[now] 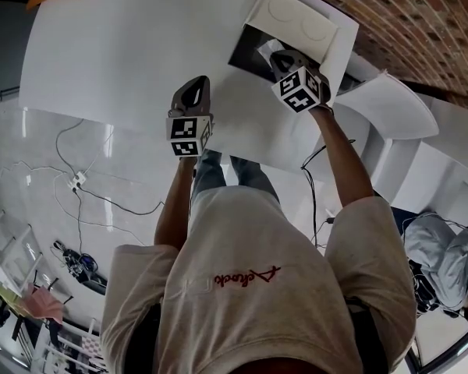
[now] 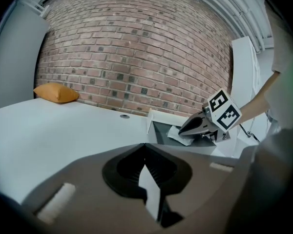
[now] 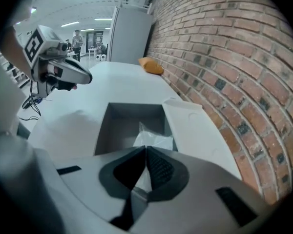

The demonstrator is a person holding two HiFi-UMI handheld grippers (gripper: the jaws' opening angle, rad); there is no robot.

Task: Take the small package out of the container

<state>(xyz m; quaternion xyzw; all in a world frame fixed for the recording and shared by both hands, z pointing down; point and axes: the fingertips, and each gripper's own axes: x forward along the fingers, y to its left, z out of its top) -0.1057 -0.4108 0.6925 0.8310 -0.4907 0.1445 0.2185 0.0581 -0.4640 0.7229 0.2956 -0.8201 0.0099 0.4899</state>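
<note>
A white table (image 1: 101, 53) is set against a brick wall (image 2: 136, 48), and an open grey container (image 3: 132, 116) stands on it near the wall. The small package (image 3: 154, 141) is found inside the container's opening, against the side wall next to the lid. Whether it rests on the bottom cannot be told.

In the right gripper view its length runs from the jaws toward 12 o'clock, ending in a thin raised corner. In the left gripper view it is seen to trail from the jaw tips toward 8 o'clock. It is a crumpled pouch of white, partly translucent film, without legible print.

The right gripper (image 3: 145, 152) is clamped on the near end of the package, the pads pressed together on the film. The container's white lid (image 3: 195, 130) is folded open at 3 o'clock of the package, toward the bricks.

The left gripper (image 2: 145, 147) is held over bare tabletop at 9 o'clock of the container in the head view, well apart from it. Its jaws are brought together with nothing between them.

An orange cushion (image 2: 56, 92) lies at the table's far end by the wall.
</note>
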